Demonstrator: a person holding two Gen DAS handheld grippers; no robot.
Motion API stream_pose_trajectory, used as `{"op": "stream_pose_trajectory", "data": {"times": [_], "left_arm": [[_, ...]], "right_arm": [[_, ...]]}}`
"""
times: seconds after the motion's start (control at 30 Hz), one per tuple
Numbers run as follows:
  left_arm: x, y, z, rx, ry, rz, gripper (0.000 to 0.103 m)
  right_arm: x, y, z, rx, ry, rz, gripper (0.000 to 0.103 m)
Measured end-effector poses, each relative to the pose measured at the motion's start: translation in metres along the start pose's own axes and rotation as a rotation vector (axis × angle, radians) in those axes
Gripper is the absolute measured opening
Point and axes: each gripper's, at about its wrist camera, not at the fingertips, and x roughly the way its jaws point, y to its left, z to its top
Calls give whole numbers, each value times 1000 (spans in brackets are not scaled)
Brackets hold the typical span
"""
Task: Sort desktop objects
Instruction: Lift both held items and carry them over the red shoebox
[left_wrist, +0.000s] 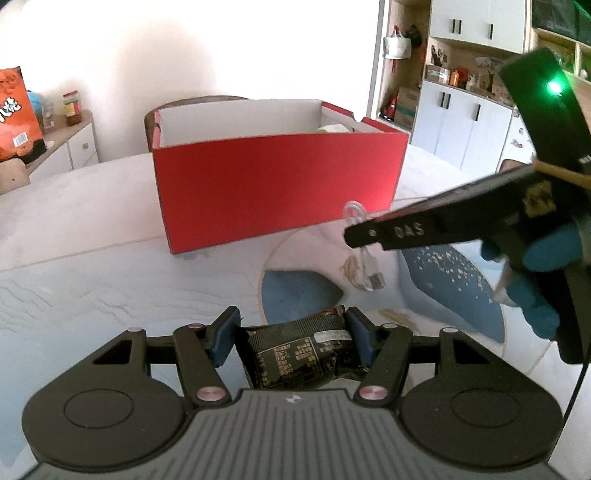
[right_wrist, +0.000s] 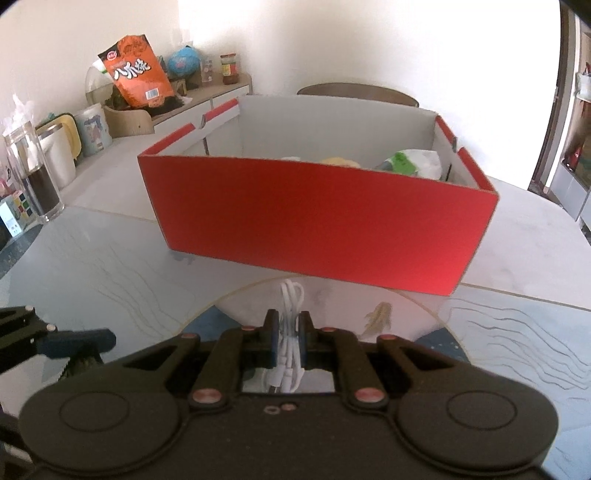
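With the left gripper (left_wrist: 291, 334) clamping a dark packet (left_wrist: 295, 350) and the right gripper (right_wrist: 288, 330) pinching a white cable (right_wrist: 290, 332), both loads next need carrying over the rim of the red box (right_wrist: 314, 221).

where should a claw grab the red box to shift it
Grip the red box by its open top rim on the near long wall, from above. The walls are thin upright card, so one pad fits inside, one outside; the body looks too wide to span.

Home: sideboard (right_wrist: 207, 98), dining table (right_wrist: 517, 221)
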Motion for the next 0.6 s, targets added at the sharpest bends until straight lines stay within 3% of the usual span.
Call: {"op": "stream_pose_trajectory", "data": {"times": [0.6], "left_arm": [[-16,6,40,-12,-32,18,62]], "right_arm": [[-44,-6,7,48,-70,7,9]]}}
